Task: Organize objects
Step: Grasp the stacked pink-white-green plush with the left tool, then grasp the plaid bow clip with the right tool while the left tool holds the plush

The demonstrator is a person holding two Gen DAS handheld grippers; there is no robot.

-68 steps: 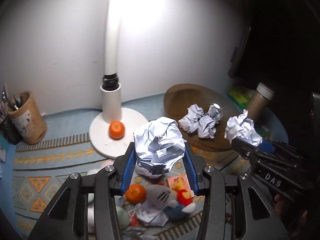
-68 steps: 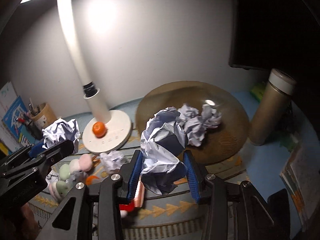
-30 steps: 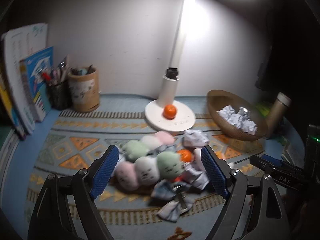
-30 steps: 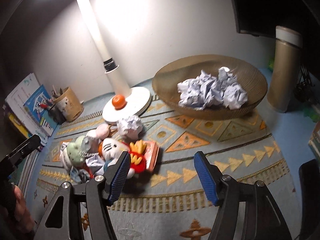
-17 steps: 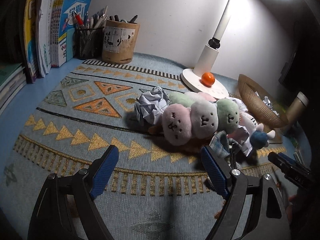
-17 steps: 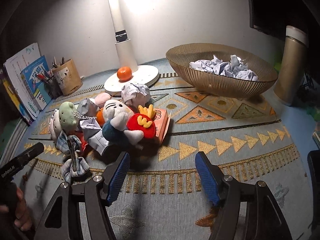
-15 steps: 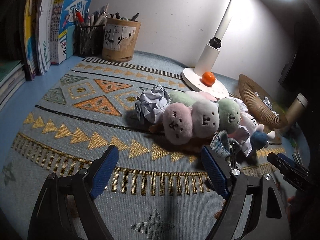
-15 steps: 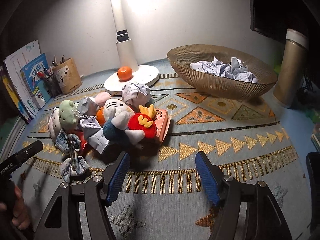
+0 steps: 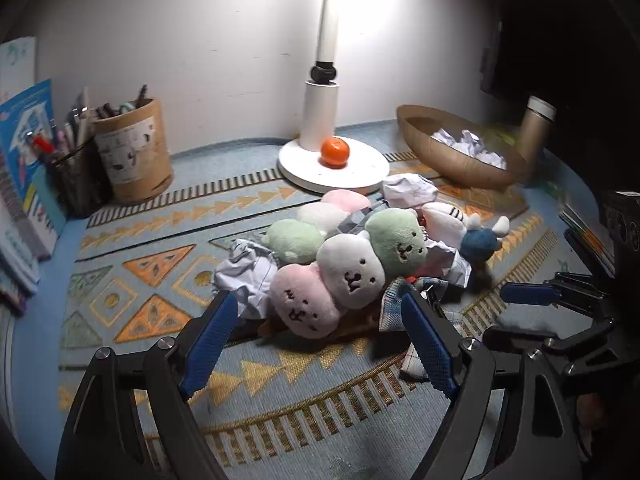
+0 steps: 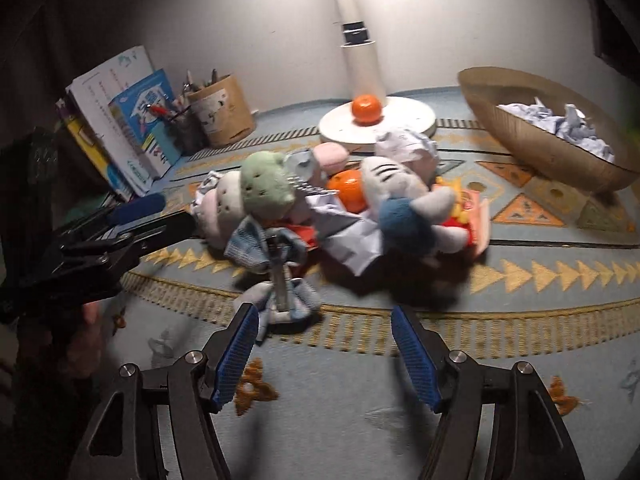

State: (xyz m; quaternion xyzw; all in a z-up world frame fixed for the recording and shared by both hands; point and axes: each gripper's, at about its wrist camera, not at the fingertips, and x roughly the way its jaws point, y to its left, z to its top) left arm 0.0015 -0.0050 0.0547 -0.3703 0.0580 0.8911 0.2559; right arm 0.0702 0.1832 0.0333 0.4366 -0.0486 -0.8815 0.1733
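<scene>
Both the left gripper and right gripper gape empty just short of the pile: plushes, paper balls, a bow. Aimed at 12 o'clock, a jaw could snag a neighbour and scatter the heap. No writing is legible.

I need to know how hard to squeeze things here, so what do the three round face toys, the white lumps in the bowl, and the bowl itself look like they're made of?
Three-ball toy: soft plush, fuzzy matte pile, stitched faces.
White lumps: crumpled paper, sharp creases and folds, matte.
Bowl: brown with fine ribbing, possibly woven fibre or ribbed metal; the look leaves it open.
</scene>
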